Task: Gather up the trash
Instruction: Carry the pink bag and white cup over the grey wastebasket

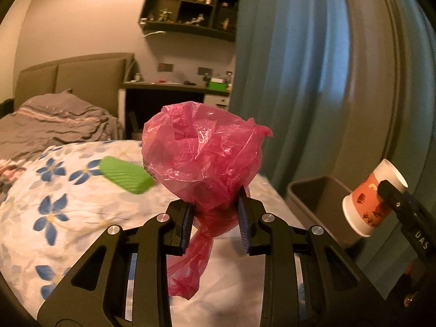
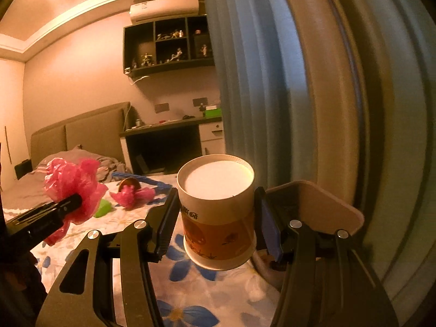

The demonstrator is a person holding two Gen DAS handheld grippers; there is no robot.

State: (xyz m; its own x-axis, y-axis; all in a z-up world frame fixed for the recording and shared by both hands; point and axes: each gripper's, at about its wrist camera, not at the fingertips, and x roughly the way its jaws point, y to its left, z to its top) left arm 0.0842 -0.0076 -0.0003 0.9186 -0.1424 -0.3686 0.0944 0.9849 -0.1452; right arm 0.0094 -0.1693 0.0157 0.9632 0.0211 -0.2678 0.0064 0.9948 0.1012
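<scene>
Two curtains [image 2: 259, 81] hang beside the bin [image 1: 316, 199]; bed [image 1: 54, 190] left.

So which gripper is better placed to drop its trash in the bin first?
Probably the right gripper: its paper cup is beside the grey bin, closer than the left gripper's pink plastic bag.

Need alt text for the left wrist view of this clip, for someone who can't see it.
The left gripper is shut on a crumpled pink plastic bag, held above a bed with a blue-flowered cover. At right, the right gripper holds an orange and white paper cup near a grey bin beside a blue curtain.
</scene>
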